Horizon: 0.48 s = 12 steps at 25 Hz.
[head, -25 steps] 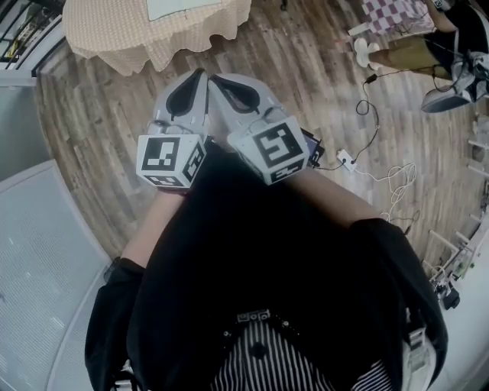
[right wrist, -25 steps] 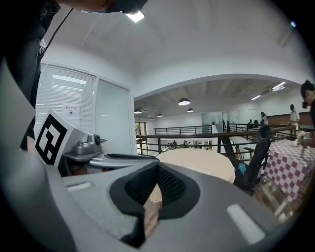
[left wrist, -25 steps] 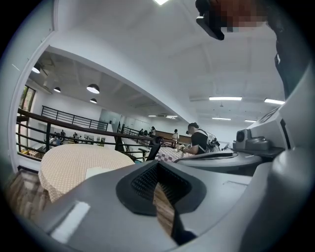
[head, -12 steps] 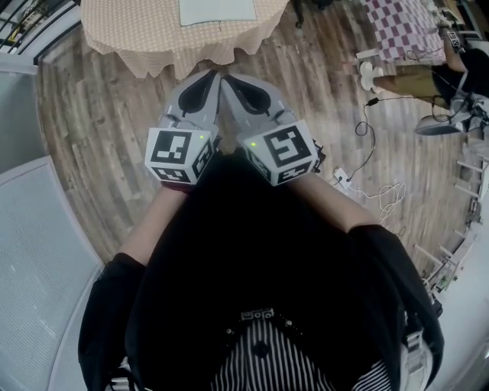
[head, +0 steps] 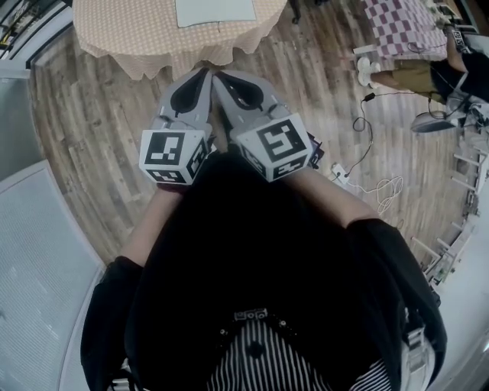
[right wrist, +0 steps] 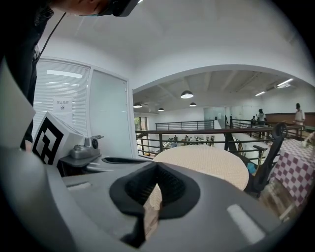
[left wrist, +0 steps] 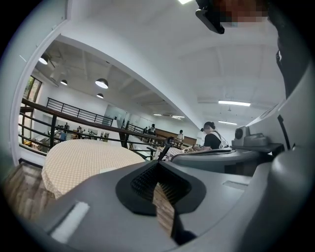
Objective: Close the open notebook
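While both grippers are held side by side in front of the person's dark top, neither is near the worktop.

Head view, left to right:
- Far left: pale grey panel [head: 38, 252] with wooden floor [head: 92, 130] beside it.
- Left gripper [head: 200, 73]: points towards the round worktop [head: 122, 38], marker cube [head: 172, 156] facing the camera. In its own view [left wrist: 158, 162] the fingers meet at the tips with nothing held between them; only a sliver of floor shows through the gap lower down.
- Top centre: the worktop is covered with a beige checked cloth. The notebook [head: 216, 11] lies flat on it as a pale rectangle cut off by the frame edge, well apart from both grippers. Whether its pages lie open cannot be read at this angle.
- Right gripper [head: 221, 75]: its fingertips are just beside those of the left gripper, with the marker cube [head: 279, 147] tilted. In its own view [right wrist: 156, 165] the fingers are closed and empty, and the worktop [right wrist: 206, 165] shows beyond them.
- Right of the grippers: a white power strip [head: 338, 171] and loose cable [head: 386, 187] lie on the floor.
- Top right: a second table with a purple checked cloth [head: 401, 19], with another person's legs [head: 405, 72] beside it.
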Each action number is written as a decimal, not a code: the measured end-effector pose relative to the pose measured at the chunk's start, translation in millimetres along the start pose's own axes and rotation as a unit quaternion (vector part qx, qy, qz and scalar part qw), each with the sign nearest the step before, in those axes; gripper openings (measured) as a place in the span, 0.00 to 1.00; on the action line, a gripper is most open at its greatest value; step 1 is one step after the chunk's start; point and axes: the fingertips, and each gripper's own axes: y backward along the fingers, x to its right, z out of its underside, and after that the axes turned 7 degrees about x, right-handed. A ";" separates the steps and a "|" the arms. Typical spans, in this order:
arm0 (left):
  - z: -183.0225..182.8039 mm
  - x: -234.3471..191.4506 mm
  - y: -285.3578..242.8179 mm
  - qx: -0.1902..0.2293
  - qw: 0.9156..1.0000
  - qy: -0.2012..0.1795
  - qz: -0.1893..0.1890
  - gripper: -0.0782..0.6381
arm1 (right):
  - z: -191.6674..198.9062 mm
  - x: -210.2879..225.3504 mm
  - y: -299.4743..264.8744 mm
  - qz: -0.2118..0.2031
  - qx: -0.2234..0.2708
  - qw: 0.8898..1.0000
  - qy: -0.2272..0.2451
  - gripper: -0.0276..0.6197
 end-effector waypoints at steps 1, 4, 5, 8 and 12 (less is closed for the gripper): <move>1.3 -2.7 -3.8 -0.002 1.000 0.001 0.000 0.11 | 0.9 3.1 -3.7 -0.001 0.001 1.000 -0.002 0.05; -4.0 -16.0 -18.1 0.000 1.000 -0.006 -0.006 0.11 | -2.0 13.1 -20.5 -0.007 0.004 1.000 -0.003 0.05; -6.9 -21.1 -25.2 0.002 1.000 -0.009 -0.008 0.11 | -4.1 18.4 -27.3 -0.010 0.005 1.000 -0.003 0.05; -12.5 -34.2 -48.5 0.001 1.000 -0.016 -0.018 0.11 | -9.7 38.2 -47.3 -0.019 0.012 1.000 -0.010 0.05; -17.5 -55.6 -91.9 -0.001 1.000 -0.016 -0.026 0.11 | -15.2 74.2 -80.1 -0.026 0.012 0.999 -0.016 0.05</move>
